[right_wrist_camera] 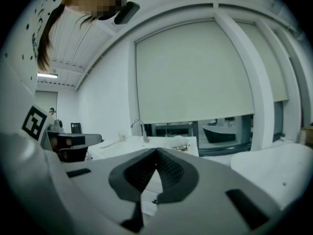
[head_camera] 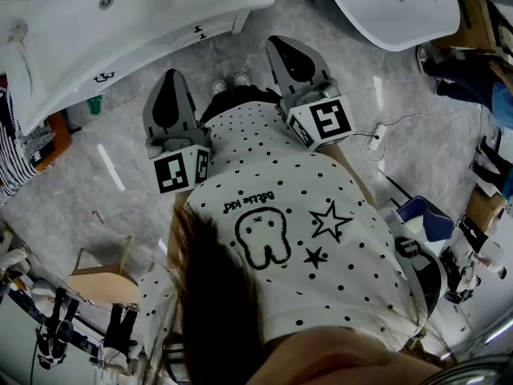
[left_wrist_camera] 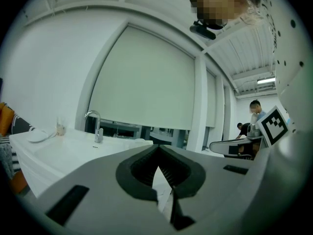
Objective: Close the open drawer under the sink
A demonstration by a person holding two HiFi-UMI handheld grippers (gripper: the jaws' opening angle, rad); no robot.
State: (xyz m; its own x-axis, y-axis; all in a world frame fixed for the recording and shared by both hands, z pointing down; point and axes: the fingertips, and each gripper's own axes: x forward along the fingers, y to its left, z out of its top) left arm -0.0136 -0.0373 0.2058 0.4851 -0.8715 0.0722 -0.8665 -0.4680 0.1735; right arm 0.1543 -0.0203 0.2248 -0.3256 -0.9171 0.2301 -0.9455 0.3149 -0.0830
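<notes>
Short of sink (head_camera: 160, 30) edge, bare floor (head_camera: 112, 127) between: left claw (head_camera: 170, 77), right claw (head_camera: 282, 45) both closed, empty.

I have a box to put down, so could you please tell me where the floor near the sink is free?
Bare grey floor lies between the sink cabinet and the wooden stool; another strip runs between the cabinet and the white tub. The right side is crowded with cables and a blue bag.

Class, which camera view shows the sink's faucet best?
The left gripper view: the faucet stands largest, in clear side profile. The right gripper view shows it smaller. The head view shows mainly the sink from above.
</notes>
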